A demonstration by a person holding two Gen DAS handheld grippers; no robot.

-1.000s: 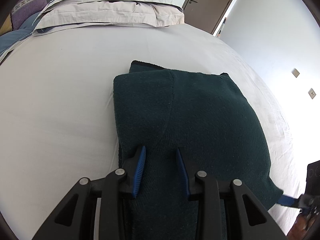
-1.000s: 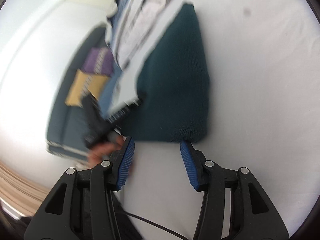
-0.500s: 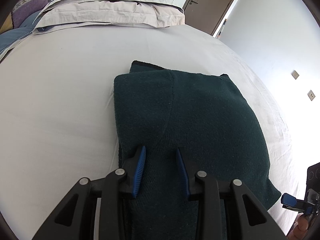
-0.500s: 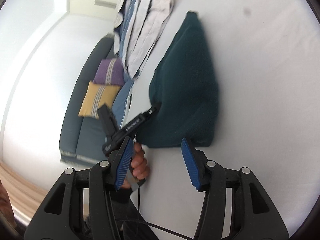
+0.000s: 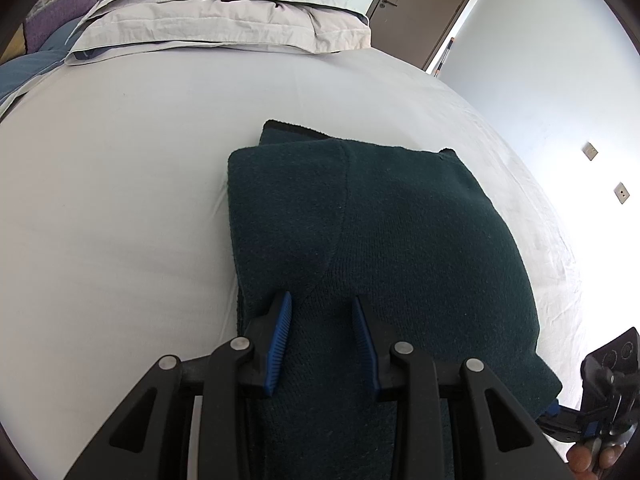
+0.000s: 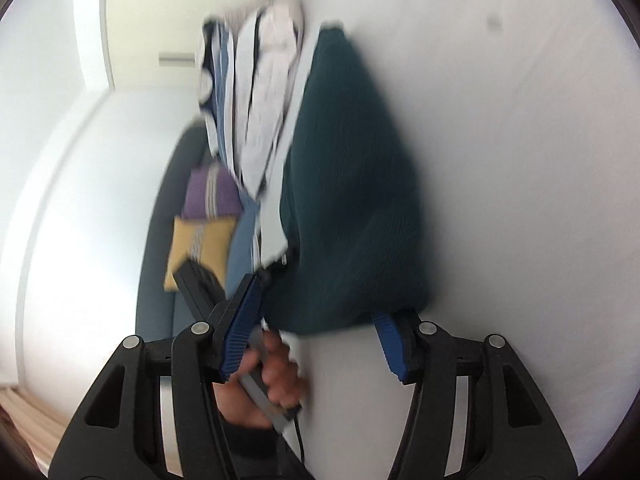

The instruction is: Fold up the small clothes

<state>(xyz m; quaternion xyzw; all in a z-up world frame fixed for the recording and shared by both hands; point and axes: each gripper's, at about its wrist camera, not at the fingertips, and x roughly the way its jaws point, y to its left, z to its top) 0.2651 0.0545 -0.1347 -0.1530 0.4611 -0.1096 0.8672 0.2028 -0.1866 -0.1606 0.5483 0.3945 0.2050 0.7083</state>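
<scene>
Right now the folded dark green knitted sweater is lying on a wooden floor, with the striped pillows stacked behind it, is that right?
Not quite. The folded dark green knitted sweater lies on a white bed sheet, not on a wooden floor. The left wrist view shows the sheet all around it. The rest holds: the stacked striped pillows sit behind it.
</scene>
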